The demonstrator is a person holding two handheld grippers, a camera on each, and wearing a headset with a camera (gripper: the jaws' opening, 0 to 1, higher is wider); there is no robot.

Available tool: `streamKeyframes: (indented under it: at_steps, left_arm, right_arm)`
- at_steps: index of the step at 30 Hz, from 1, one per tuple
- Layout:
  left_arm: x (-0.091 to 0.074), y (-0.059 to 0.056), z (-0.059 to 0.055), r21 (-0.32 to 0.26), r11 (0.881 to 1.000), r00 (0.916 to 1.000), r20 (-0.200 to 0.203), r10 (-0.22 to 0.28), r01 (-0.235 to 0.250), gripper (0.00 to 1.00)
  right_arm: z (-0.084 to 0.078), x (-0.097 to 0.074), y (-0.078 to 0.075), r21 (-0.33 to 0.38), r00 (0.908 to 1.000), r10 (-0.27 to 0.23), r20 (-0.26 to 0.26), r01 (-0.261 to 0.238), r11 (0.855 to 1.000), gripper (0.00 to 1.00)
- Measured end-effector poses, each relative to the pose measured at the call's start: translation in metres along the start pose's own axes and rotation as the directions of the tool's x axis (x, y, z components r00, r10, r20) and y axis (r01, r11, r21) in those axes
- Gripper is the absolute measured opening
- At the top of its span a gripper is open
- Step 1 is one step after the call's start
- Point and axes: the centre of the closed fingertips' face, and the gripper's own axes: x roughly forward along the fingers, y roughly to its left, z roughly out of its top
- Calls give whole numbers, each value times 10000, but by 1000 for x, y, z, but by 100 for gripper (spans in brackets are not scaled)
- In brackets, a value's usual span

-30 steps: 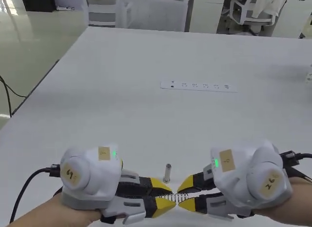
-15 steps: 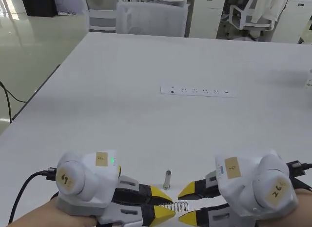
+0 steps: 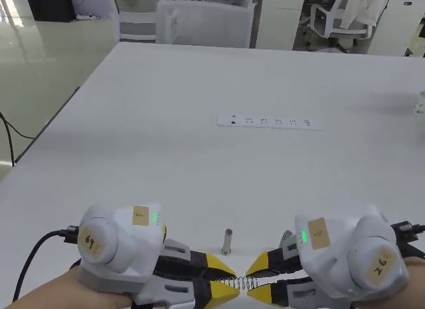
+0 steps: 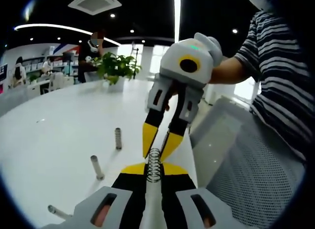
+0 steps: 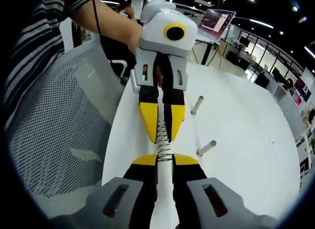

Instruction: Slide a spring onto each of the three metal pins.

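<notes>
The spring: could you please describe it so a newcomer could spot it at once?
At the white table's near edge, the left gripper and right gripper face tip to tip. The spring bridges their yellow tips: coiled wire, unlike the solid pins nearby.

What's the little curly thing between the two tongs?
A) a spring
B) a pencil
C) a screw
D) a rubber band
A: a coiled metal spring runs from the tips of the left tongs to the tips of the right tongs.
</notes>
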Motion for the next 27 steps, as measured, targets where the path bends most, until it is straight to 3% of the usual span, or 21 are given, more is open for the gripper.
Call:
streamKeyframes:
  at_steps: [7,15,27]
  left_arm:
    - [0,1,-3,-27,9999,9999,3,128,-128,3]
    - [1,1,-3,37,10000,10000,68,70,-70,3]
    - [-1,1,1,132,9999,9999,129,-74,72,3]
  right_arm:
    - [6,-6,-3,-352,10000,-71,19,71,9994,7]
    - [11,-12,-4,46,9994,261,210,-262,9996,7]
    - [17,-16,-4,-17,9975,503,488,-502,9987,7]
